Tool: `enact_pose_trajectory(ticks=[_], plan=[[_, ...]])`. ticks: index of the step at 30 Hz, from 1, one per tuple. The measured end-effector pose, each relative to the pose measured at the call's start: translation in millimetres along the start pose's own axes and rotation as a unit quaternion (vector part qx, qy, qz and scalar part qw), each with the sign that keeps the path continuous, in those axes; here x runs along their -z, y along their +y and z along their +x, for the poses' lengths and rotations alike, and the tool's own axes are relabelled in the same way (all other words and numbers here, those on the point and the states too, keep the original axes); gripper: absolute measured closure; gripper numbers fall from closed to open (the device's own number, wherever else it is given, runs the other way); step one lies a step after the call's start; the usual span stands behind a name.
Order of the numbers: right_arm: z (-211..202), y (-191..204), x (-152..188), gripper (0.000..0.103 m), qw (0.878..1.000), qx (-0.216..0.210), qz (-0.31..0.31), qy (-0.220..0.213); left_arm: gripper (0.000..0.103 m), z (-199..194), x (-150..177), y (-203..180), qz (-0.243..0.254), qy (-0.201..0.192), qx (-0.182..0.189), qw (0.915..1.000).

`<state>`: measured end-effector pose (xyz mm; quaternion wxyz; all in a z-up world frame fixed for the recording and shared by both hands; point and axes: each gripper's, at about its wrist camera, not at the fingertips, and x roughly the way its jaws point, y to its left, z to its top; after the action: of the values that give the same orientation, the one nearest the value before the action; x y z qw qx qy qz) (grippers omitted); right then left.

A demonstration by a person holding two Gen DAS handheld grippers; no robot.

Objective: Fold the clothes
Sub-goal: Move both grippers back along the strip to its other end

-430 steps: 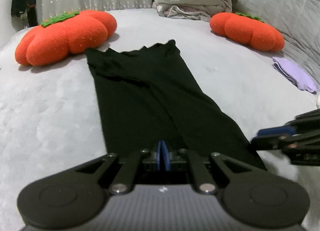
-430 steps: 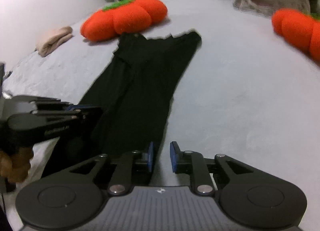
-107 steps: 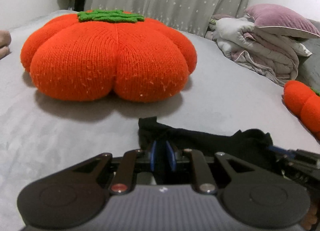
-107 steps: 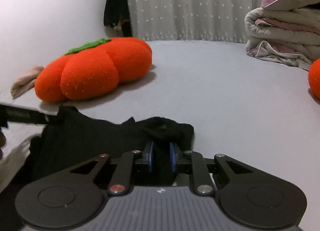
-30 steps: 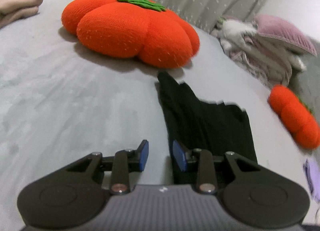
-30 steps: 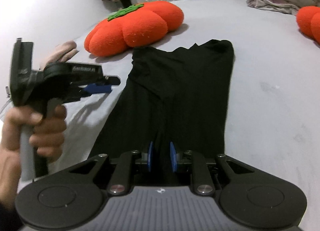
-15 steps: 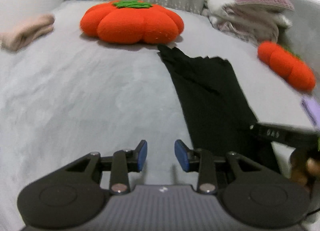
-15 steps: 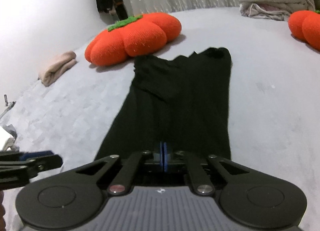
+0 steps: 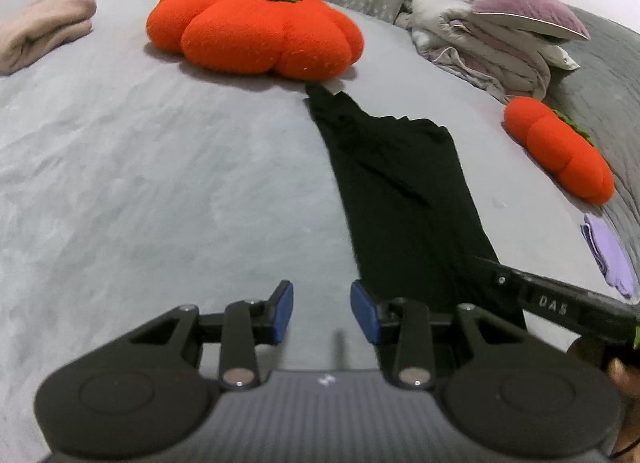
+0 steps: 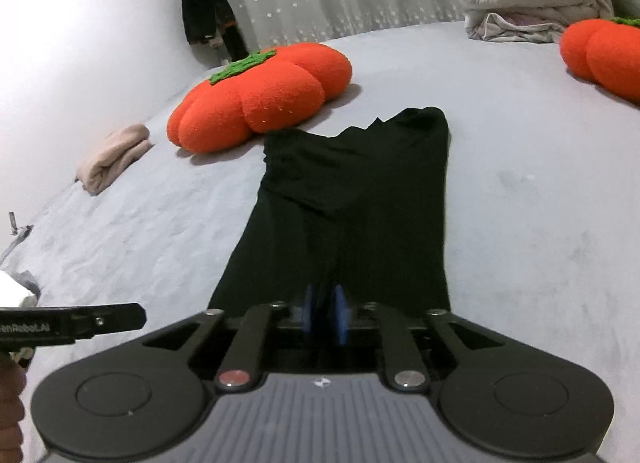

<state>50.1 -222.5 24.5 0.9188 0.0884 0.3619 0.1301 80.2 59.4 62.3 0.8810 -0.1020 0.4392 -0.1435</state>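
I am holding the left gripper (image 9: 321,311) parted and empty, left of the black garment (image 9: 404,199); its length is running away; right gripper (image 10: 321,315) nearer, jaws narrowly parted after reopening, grip uncertain.

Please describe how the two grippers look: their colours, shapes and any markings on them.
Both are alike. The left gripper has a grey ribbed body with a small white logo, two round black discs, black linkage bars with silver pivots, and blue pads on its fingers. The right gripper is the same, but one pivot is red. Seen side-on, each finger is a flat black bar with white lettering. No sleeve is visible.
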Motion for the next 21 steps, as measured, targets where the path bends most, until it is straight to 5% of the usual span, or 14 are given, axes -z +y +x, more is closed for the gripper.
enact_pose_trajectory(ticks=[3,5,14,21], plan=[[7.1,6.8,3.6,0.087,1.000,-0.001,-0.018,0.013,0.069,0.4,-1.7,0.4,-0.001,0.000,0.001,1.0000],[11.3,14.4,8.4,0.098,0.999,0.012,-0.042,0.017,0.069,0.9,-1.7,0.0,0.000,0.001,0.003,1.0000],[-5.0,27.0,9.9,0.098,0.996,0.033,-0.088,-0.002,0.069,0.6,1.5,-7.7,0.015,0.001,0.003,0.9999],[23.6,30.6,19.8,0.098,0.996,0.004,-0.087,0.032,0.068,2.9,5.2,-12.6,0.023,0.005,0.003,0.9997]])
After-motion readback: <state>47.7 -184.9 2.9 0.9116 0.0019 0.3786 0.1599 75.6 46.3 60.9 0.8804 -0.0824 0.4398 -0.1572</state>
